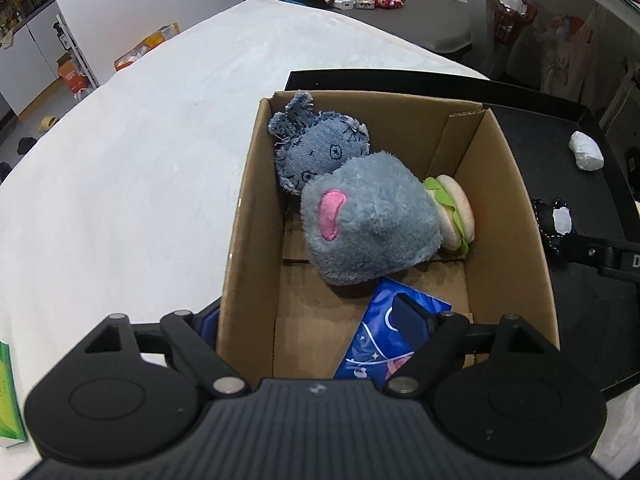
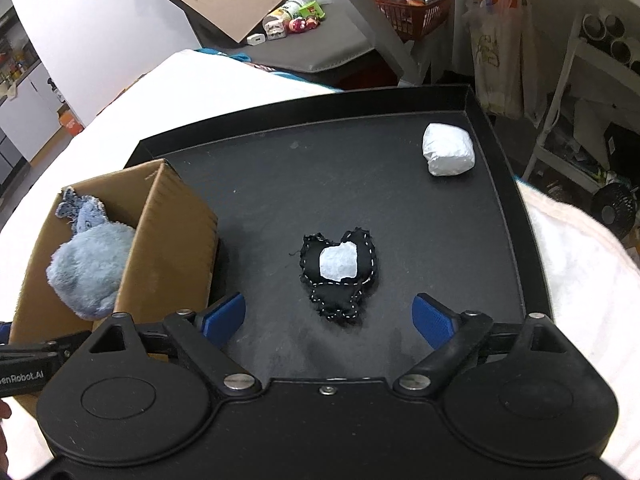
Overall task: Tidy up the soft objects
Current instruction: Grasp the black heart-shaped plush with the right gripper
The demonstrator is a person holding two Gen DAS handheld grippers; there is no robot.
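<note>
A cardboard box (image 1: pixel 256 216) holds a denim plush (image 1: pixel 316 148), a fluffy grey plush (image 1: pixel 368 220), a plush burger (image 1: pixel 456 212) and a blue star-printed packet (image 1: pixel 384 340). My left gripper (image 1: pixel 316 320) is open and straddles the box's near left wall, one finger outside and one inside above the blue packet. In the right wrist view, a black heart-shaped cushion with a white patch (image 2: pixel 340 272) lies on the black tray (image 2: pixel 400 208). My right gripper (image 2: pixel 328 320) is open just short of it. A white wrapped bundle (image 2: pixel 448 150) sits at the tray's far right. The box (image 2: pixel 168 248) stands at the left.
The tray rests on a white-covered table (image 1: pixel 140 160). A green box (image 1: pixel 8 392) lies at the left edge. A raised tray rim (image 2: pixel 500 140) bounds the right side. Behind are a grey table with small toys (image 2: pixel 288 24) and an orange basket (image 2: pixel 416 4).
</note>
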